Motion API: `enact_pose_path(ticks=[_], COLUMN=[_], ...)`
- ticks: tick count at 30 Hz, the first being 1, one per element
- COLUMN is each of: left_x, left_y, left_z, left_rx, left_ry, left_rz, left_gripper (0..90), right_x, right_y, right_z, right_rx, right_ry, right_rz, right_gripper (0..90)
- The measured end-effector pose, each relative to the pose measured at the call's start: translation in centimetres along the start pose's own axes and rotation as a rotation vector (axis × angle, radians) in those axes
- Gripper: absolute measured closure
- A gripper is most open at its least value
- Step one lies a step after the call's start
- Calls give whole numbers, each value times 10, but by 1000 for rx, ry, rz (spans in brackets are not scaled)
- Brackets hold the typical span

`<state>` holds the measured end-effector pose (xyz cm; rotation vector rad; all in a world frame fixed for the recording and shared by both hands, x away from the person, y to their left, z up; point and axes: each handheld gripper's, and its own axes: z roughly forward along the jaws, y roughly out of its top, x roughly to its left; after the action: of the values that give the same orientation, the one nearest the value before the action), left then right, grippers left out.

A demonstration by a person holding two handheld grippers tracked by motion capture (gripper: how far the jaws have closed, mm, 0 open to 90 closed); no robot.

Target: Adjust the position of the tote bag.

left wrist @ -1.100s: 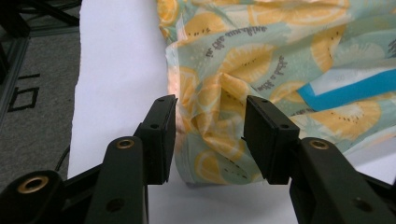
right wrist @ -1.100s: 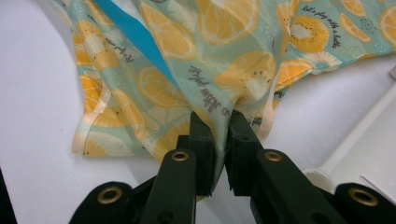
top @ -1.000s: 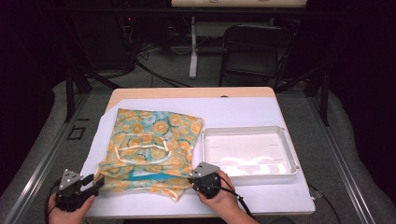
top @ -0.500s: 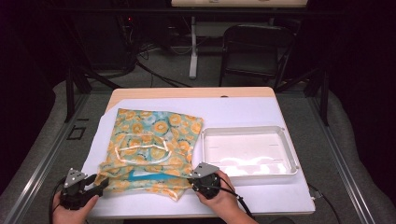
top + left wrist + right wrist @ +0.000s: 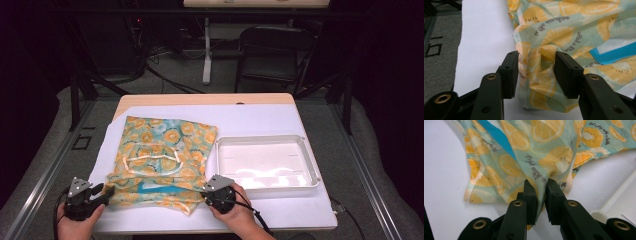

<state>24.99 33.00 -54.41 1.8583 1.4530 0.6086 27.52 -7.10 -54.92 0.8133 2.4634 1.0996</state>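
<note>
A cloth bag printed with orange slices on pale teal lies flat on the left half of the white-covered table. My left gripper is at its near left corner. In the left gripper view its jaws stand apart around a bunched fold of the cloth; they have just been closing. My right gripper is at the near right corner. In the right gripper view the pads pinch a gathered fold of the cloth, though the jaws have just been opening slightly.
A shallow white tray sits on the right half of the table, close to the cloth's right edge. The white sheet covers the tabletop. A dark chair and cables stand beyond the far edge.
My left gripper has edged slightly toward the cloth's near left corner. The right hand, the cloth and the tray have stayed where they were.
</note>
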Motion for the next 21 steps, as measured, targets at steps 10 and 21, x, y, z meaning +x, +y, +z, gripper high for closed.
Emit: enact_pose_path(ticks=[10, 21], left_x=[2, 4], left_y=[2, -1], left_z=[-8, -4], left_rx=[-41, 16], left_ry=[54, 52], left_rz=[9, 18], left_gripper=[658, 731], right_x=[0, 0], right_y=[0, 0], right_z=[0, 0], right_rx=[-3, -6], right_ry=[-2, -5], right_rz=[1, 3], right_gripper=[794, 793])
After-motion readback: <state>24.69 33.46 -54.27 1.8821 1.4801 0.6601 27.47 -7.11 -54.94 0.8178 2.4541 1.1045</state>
